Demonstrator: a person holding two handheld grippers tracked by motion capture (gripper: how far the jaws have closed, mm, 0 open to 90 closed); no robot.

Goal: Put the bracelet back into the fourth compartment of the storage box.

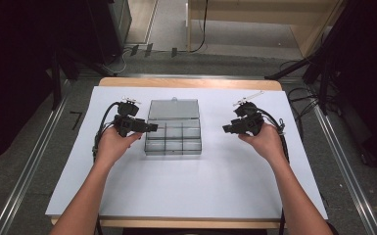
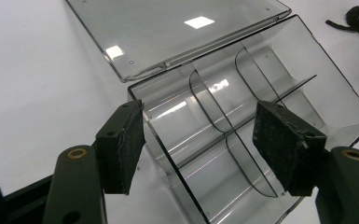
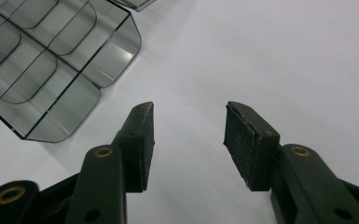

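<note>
Table (image 1: 127,196) carries the box (image 1: 173,139) mid-surface, toward the far edge, lid (image 1: 173,109) open flat. Left gripper (image 2: 198,149) spread, straddling the box's near-left corner, pads clear. Right gripper (image 3: 189,140) spread over bare table, well apart. Risk: one-sided push slides the light box.

Open compartment box (image 1: 173,133) w/ lid (image 1: 174,108) back blocks table (image 1: 225,186) centre; bare room near and right.
</note>
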